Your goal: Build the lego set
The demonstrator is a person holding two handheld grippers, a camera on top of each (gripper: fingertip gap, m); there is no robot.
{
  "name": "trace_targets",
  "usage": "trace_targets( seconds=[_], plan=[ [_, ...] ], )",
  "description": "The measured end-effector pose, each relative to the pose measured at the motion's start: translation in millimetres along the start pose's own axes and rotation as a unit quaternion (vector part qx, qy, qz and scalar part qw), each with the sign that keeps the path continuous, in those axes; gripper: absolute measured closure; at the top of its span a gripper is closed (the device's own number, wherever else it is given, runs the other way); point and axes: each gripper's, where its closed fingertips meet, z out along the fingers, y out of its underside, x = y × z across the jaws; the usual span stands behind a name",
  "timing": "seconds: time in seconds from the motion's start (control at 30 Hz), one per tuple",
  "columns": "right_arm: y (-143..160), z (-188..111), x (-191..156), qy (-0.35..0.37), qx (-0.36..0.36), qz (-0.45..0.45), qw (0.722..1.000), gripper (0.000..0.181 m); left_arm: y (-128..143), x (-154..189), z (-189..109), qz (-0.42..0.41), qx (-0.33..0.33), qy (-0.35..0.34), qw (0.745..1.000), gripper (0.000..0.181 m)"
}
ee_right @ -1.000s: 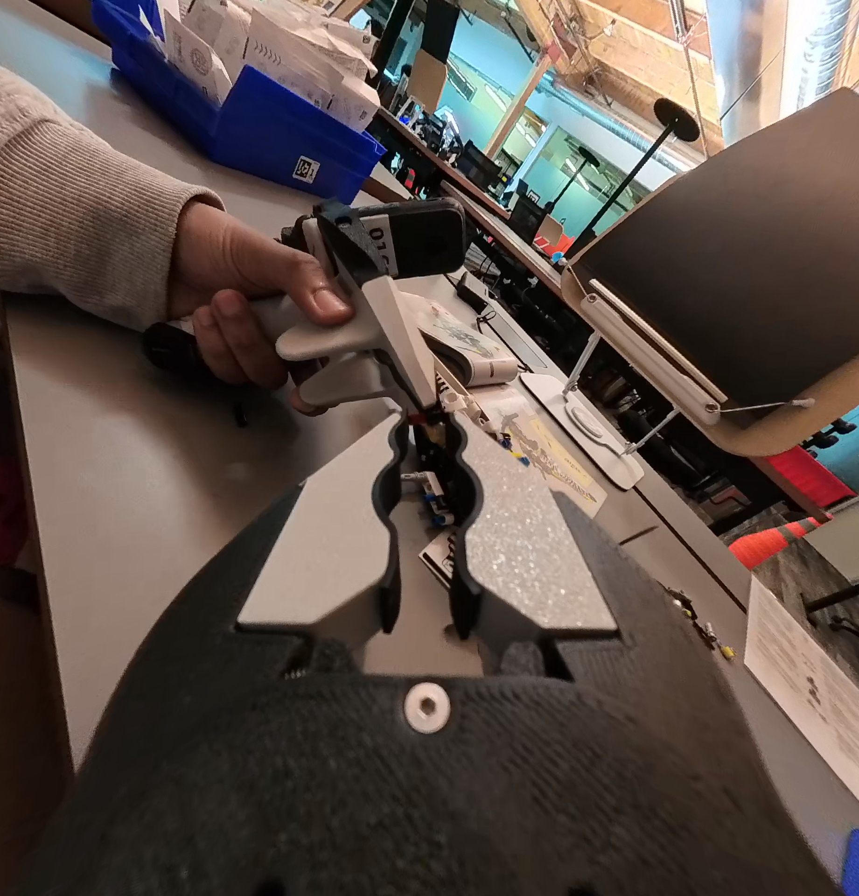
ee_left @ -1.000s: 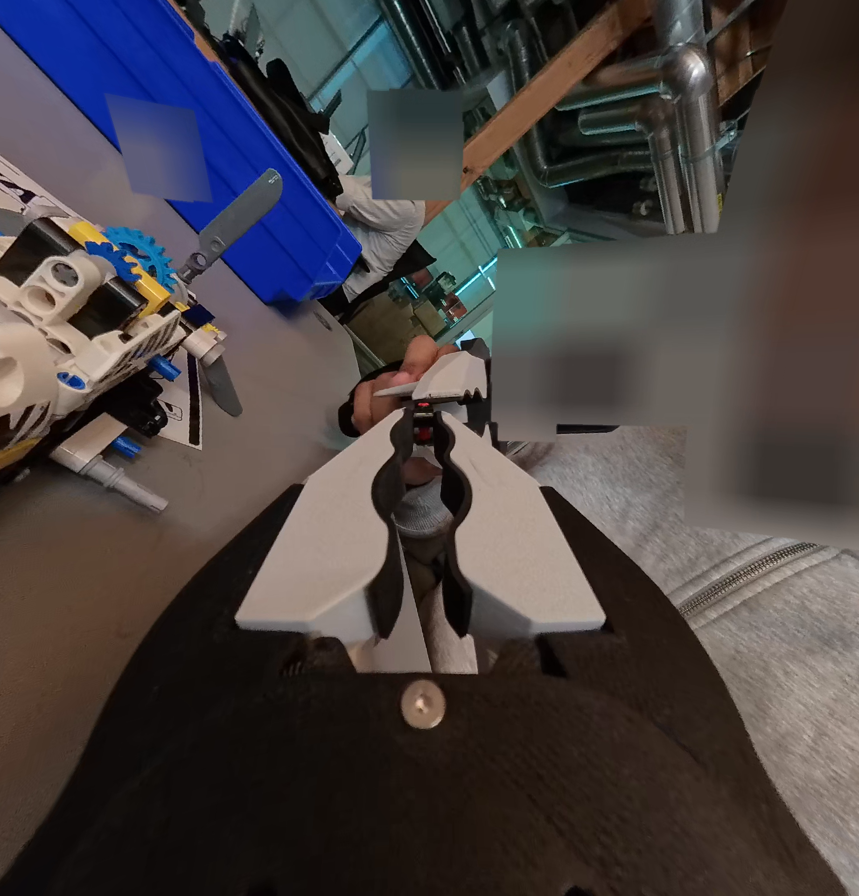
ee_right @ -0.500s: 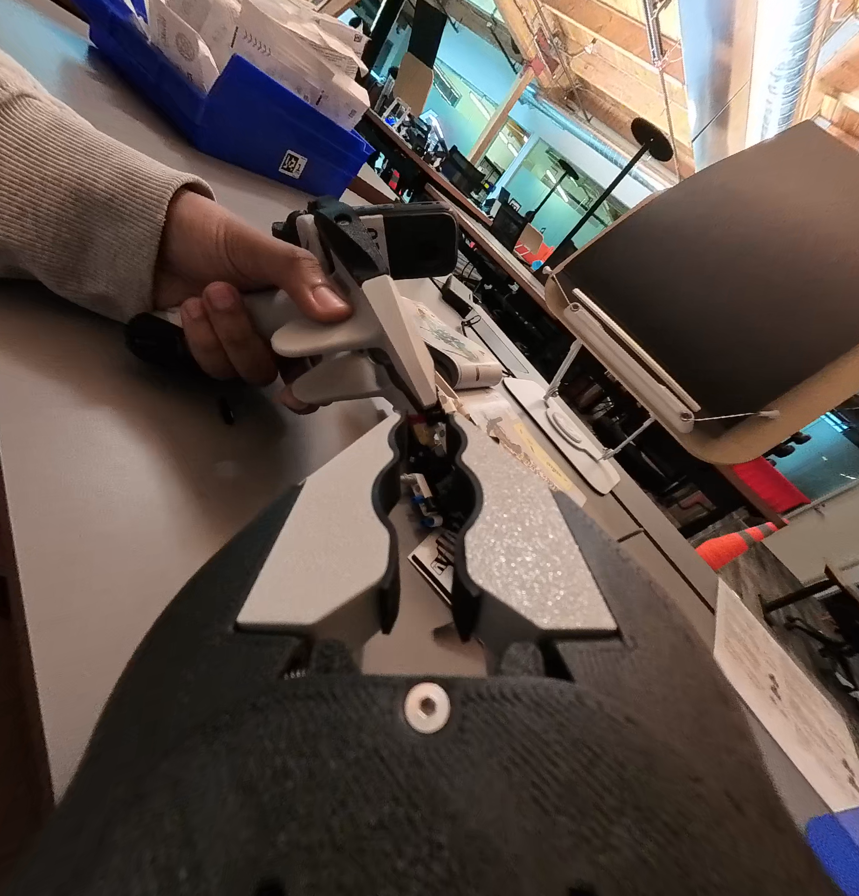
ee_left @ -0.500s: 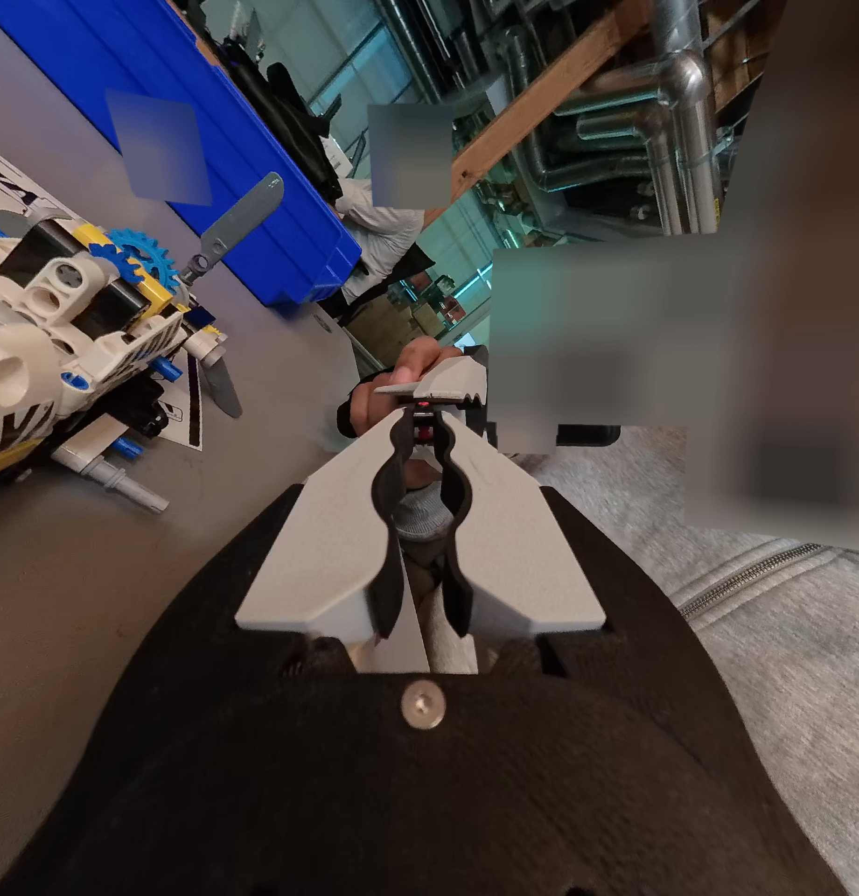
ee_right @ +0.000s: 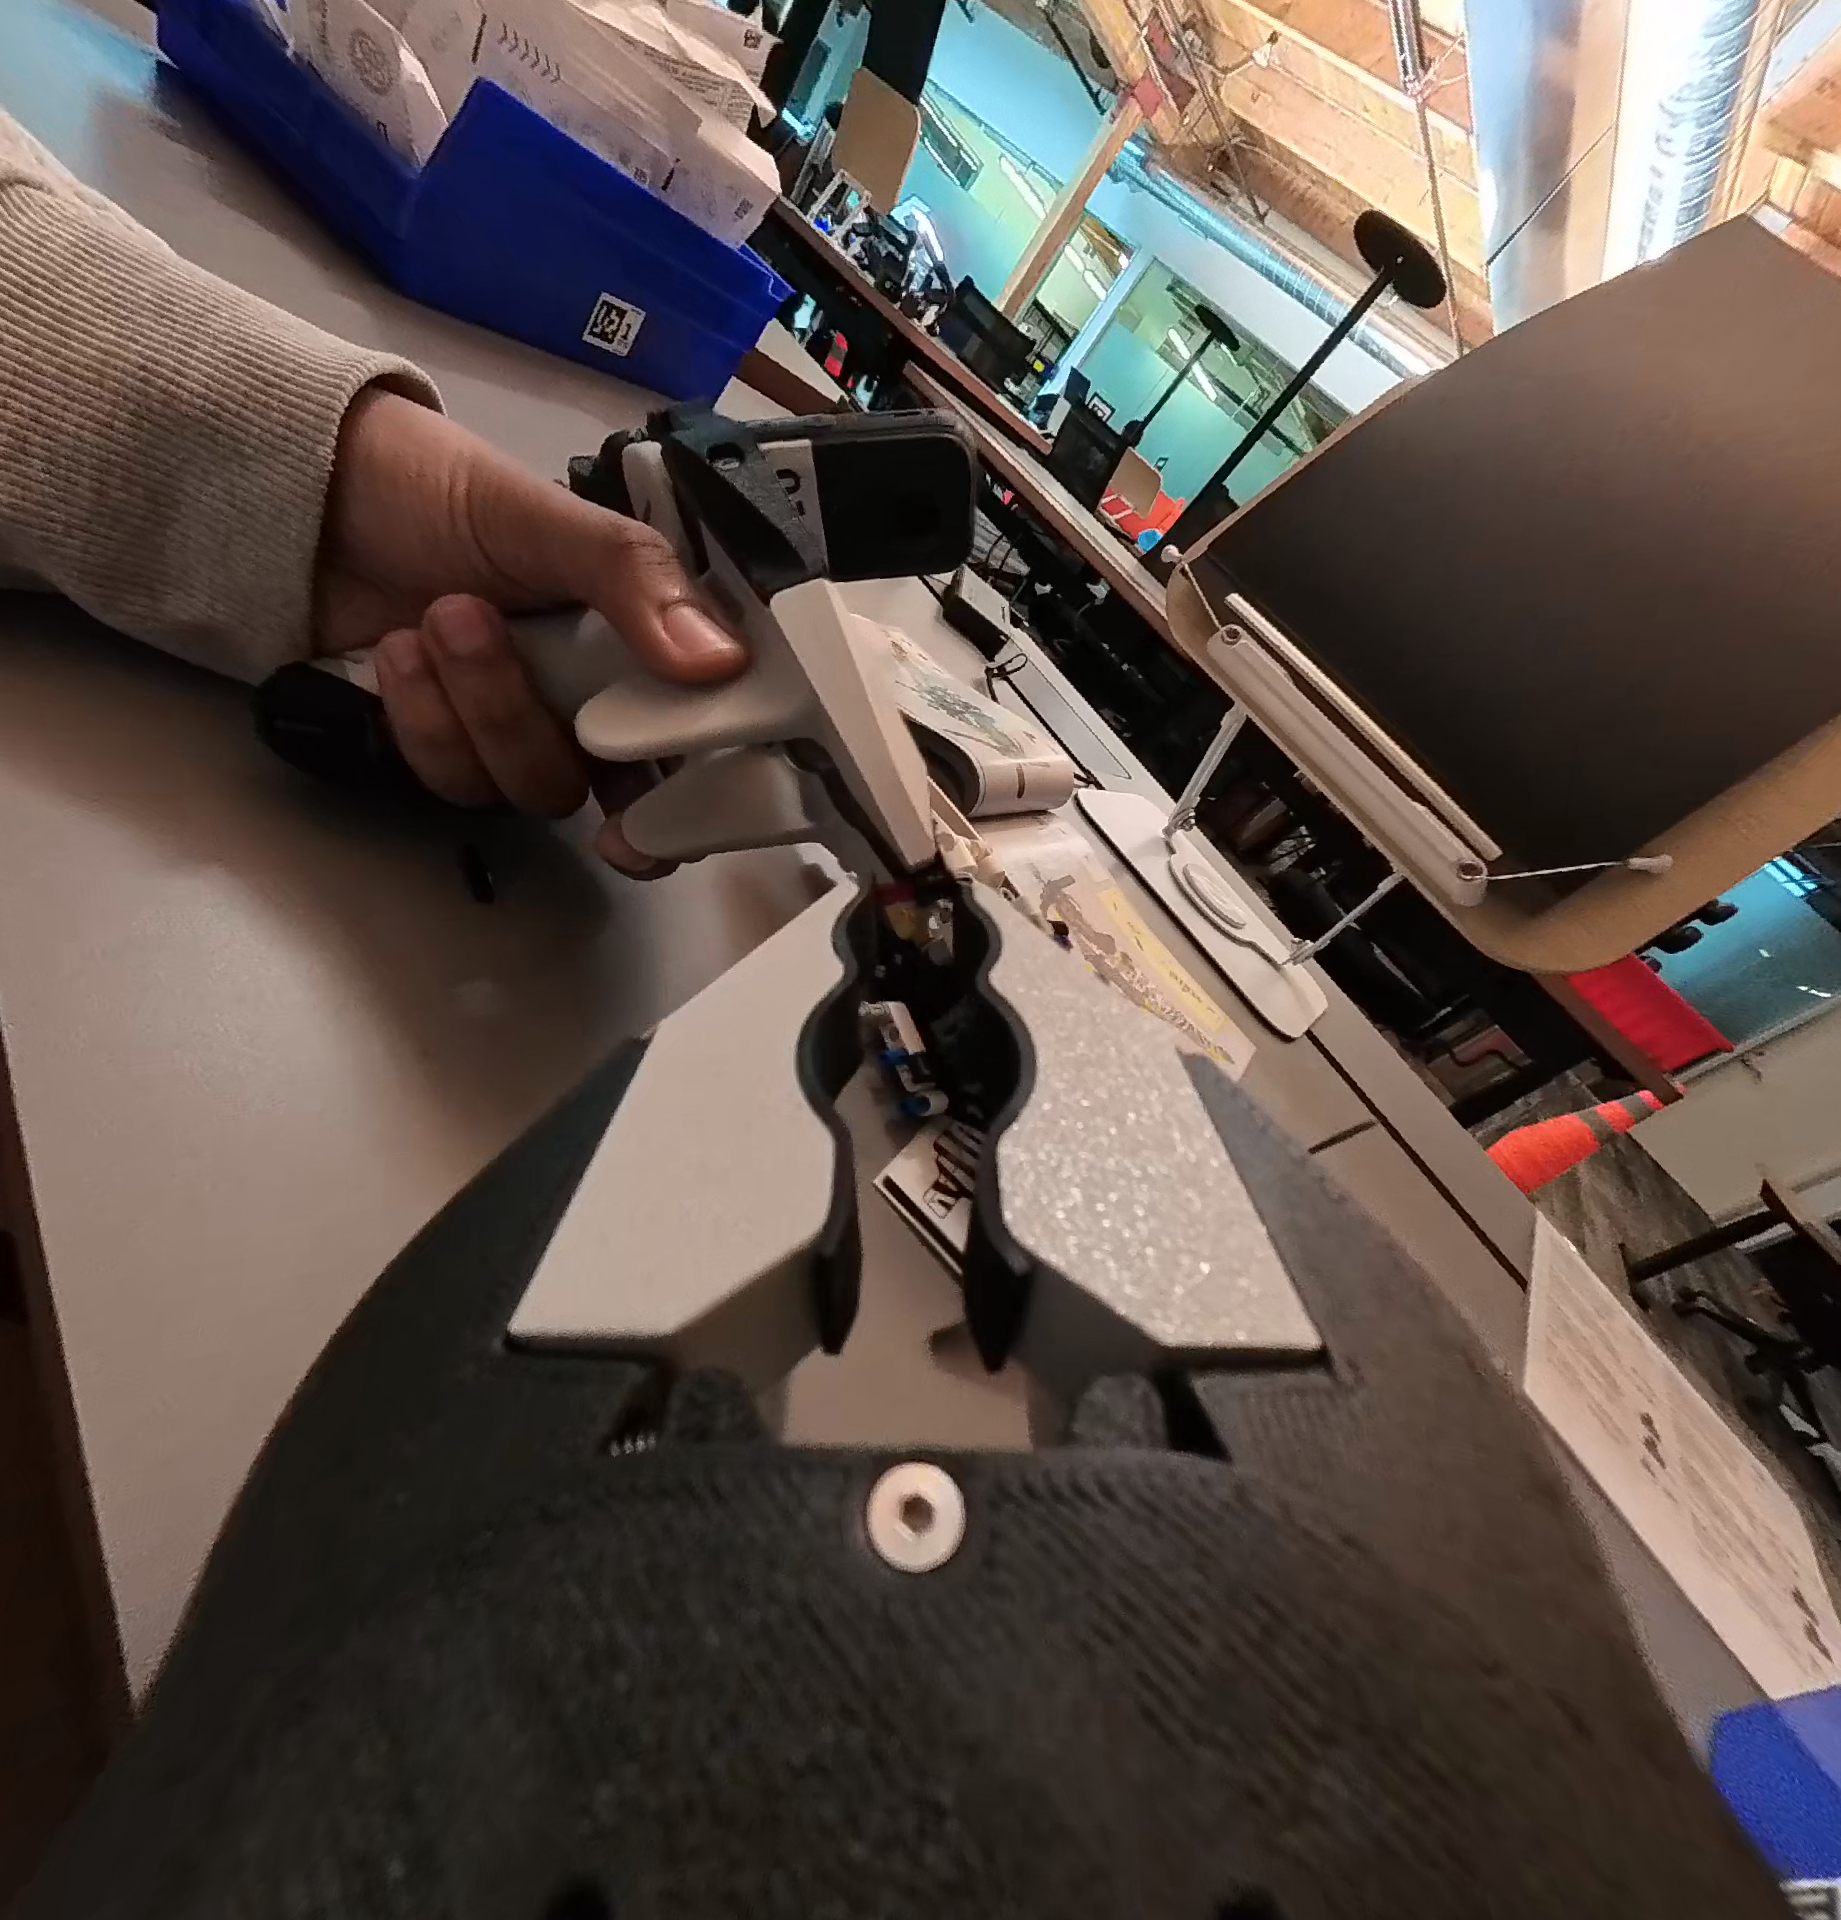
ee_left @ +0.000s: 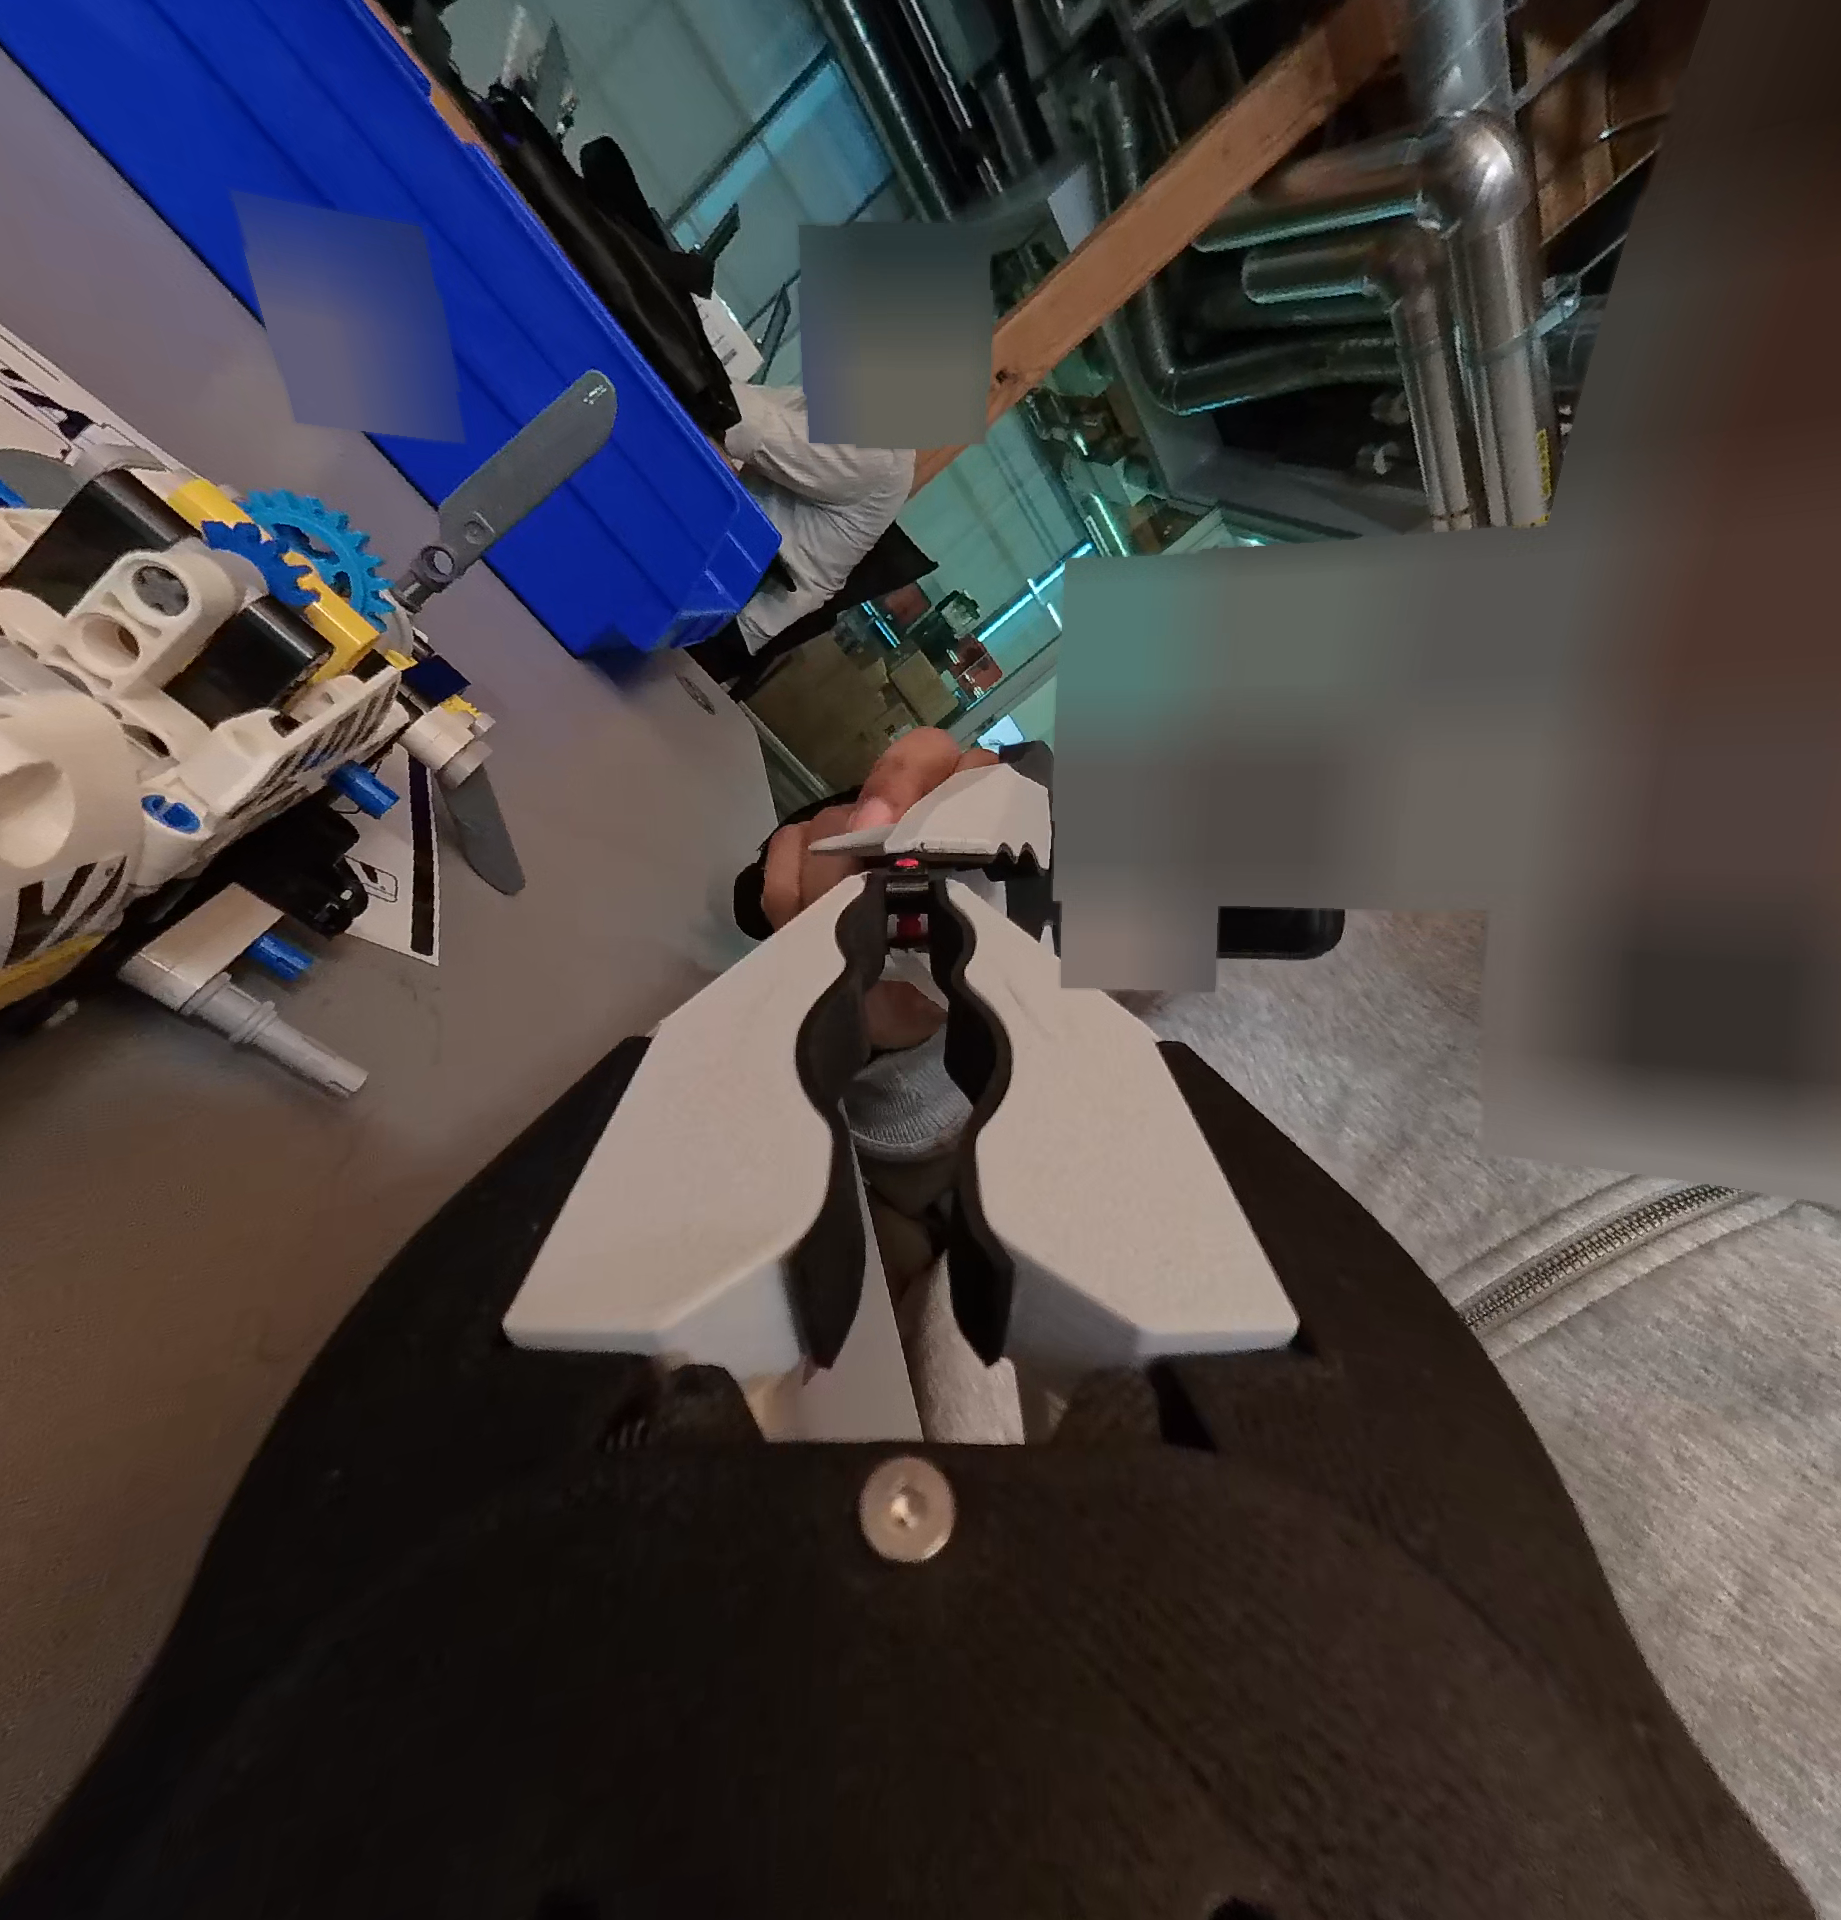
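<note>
Red-and-black small piece (ee_left: pixel 905 902) sits pinched between your two gripper tips, left gripper (ee_left: pixel 908 914) and right gripper (ee_right: pixel 911 896) meeting nose to nose above the grey table (ee_left: pixel 168 1195). Both look narrowed on it, its long axis unclear. The white lego model (ee_left: pixel 137 707) lies well off to the left gripper's left side, so that hand's nearer

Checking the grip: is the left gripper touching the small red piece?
Touching: in the left wrist view the left gripper pinches the small red piece, no gap visible.
</note>
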Motion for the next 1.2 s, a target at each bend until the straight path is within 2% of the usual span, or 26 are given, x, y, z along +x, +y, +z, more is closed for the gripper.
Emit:
trace_targets(
  seconds=[0.37,0.7,0.9,1.03,1.2],
  plan=[
    [3,0,0,-0.006,-0.017,0.012,1.000,0.169,0,-3,0,-0.001,0.001,-0.009,1.000,0.177],
    [3,1,0,-0.022,-0.005,0.045,0.999,0.168,0,-2,0,0.006,0.004,-0.011,1.000,0.177],
    [-5,-4,3,-0.078,0.046,0.157,0.983,0.168,-5,1,3,0.098,0.017,-0.044,0.994,0.151],
    [-7,-7,8,-0.105,0.071,0.223,0.967,0.168,0,10,8,0.178,-0.002,-0.058,0.982,0.157],
    [-11,-12,12,-0.129,0.095,0.268,0.950,0.168,-2,12,7,0.224,0.003,-0.076,0.972,0.167]
  ],
)
